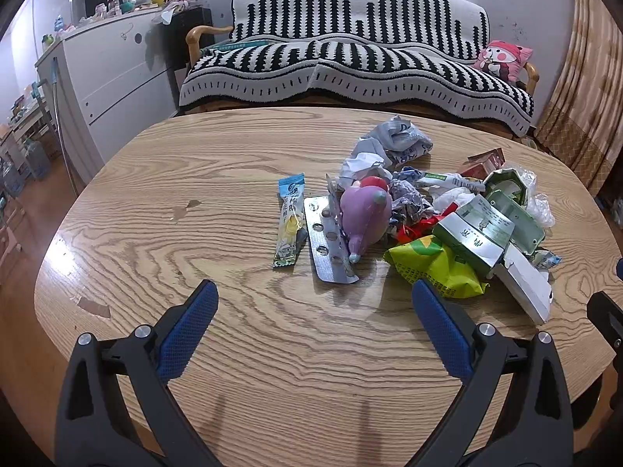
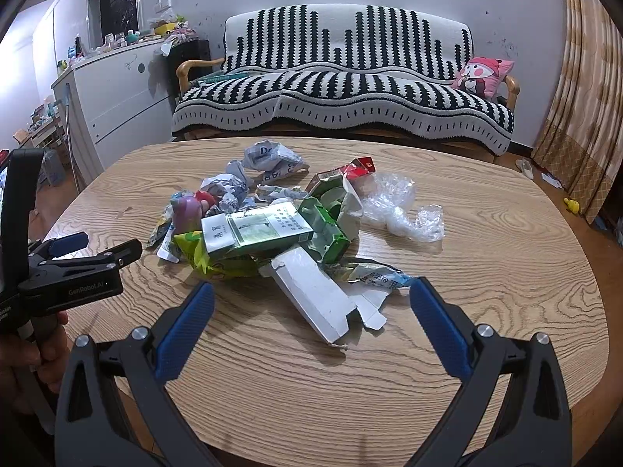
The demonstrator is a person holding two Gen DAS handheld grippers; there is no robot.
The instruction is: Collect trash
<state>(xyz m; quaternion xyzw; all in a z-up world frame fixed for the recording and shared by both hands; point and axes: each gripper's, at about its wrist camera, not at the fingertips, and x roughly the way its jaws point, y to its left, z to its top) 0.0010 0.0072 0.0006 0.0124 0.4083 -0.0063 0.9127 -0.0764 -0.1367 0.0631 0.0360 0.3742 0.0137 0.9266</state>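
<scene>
Both grippers, left gripper (image 1: 313, 295) and right gripper (image 2: 311, 297), are standing wide open and holding nothing. Trash pile (image 2: 272, 218) is lying whole on the wooden worktop (image 1: 194, 233), just beyond them. I judge collecting is not yet begun; no bin is showing.

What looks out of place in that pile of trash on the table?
A purple and red toy figure lies on its side among the wrappers, against the empty pill blister pack. It looks like a toy, not rubbish, though that is a judgement.
</scene>
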